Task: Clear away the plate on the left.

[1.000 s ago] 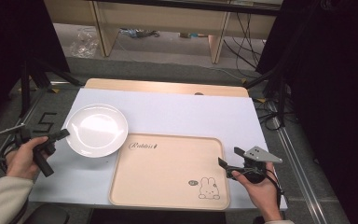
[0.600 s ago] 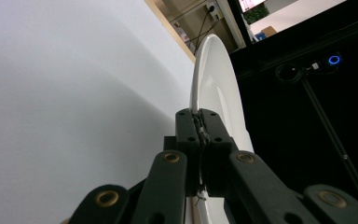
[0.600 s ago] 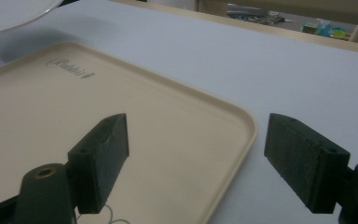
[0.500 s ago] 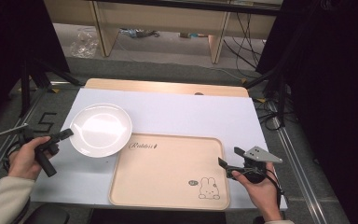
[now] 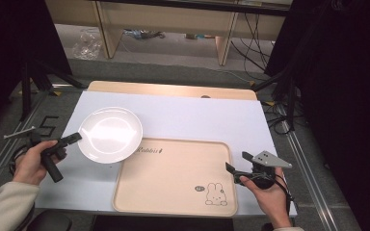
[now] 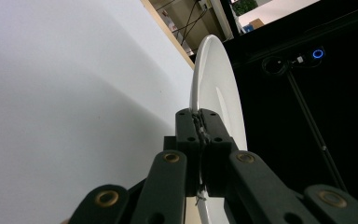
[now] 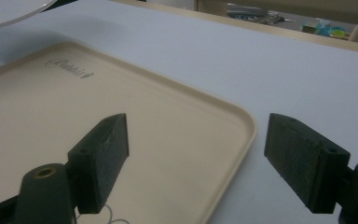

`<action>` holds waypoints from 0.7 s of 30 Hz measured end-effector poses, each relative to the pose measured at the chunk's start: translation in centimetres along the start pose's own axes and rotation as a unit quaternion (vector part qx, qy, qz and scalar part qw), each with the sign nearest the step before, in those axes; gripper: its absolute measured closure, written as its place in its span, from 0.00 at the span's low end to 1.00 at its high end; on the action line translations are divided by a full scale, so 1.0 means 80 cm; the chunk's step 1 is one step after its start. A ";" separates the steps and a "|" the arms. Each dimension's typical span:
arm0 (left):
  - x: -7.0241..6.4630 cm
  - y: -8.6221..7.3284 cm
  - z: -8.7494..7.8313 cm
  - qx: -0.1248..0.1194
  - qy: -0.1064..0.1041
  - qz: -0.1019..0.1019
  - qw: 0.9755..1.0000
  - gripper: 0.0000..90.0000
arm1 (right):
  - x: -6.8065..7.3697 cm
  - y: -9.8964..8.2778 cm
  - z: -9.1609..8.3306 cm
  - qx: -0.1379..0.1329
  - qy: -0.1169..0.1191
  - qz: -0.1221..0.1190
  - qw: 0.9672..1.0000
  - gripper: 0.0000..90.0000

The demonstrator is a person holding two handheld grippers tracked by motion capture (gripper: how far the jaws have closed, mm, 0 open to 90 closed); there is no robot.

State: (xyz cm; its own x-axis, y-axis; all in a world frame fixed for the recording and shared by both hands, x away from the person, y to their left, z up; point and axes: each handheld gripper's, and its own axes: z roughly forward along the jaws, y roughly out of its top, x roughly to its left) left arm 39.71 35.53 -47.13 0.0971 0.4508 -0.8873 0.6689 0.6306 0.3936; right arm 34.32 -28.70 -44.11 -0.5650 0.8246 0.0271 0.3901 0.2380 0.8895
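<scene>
The left tool [image 5: 72, 138] is clenched on the near-left rim of a white plate [image 5: 111, 134]. In the left gripper view its black jaws pinch the plate's edge [image 6: 214, 93], with the plate standing on edge in that picture because the camera is rolled. The person's left hand [image 5: 31, 163] grips the tool's handle at the left edge of the worktop [image 5: 197, 115], forearm coming in from the lower left. The plate sits over the white sheet covering the worktop, its near-right edge just beside the far-left corner of a beige tray [image 5: 173, 173].

The right tool [image 5: 233, 172] is released, its jaws standing wide apart on either side of the tray's near-right rim [image 7: 242, 130]. The right hand [image 5: 270, 192] holds it low at the tray's right side, pointing left across the tray. The tray bears a rabbit drawing [image 5: 216, 193] near that corner.
</scene>
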 end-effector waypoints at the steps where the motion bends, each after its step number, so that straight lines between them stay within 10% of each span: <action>1: -0.001 -0.001 0.001 -0.001 0.000 -0.005 1.000 0.97 | 0.000 0.000 0.000 0.001 0.000 0.000 1.000 0.25; 21: -0.013 -0.010 0.017 0.020 -0.015 -0.003 1.000 0.97 | 0.000 -0.001 0.001 -0.004 0.003 0.008 1.000 0.25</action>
State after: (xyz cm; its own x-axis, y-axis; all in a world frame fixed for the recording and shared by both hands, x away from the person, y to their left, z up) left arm 40.03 33.71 -46.86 0.1145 0.4282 -0.8964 0.6990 0.6064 0.3789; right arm 34.36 -28.71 -44.17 -0.5633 0.8251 0.0440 0.3938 0.2213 0.8922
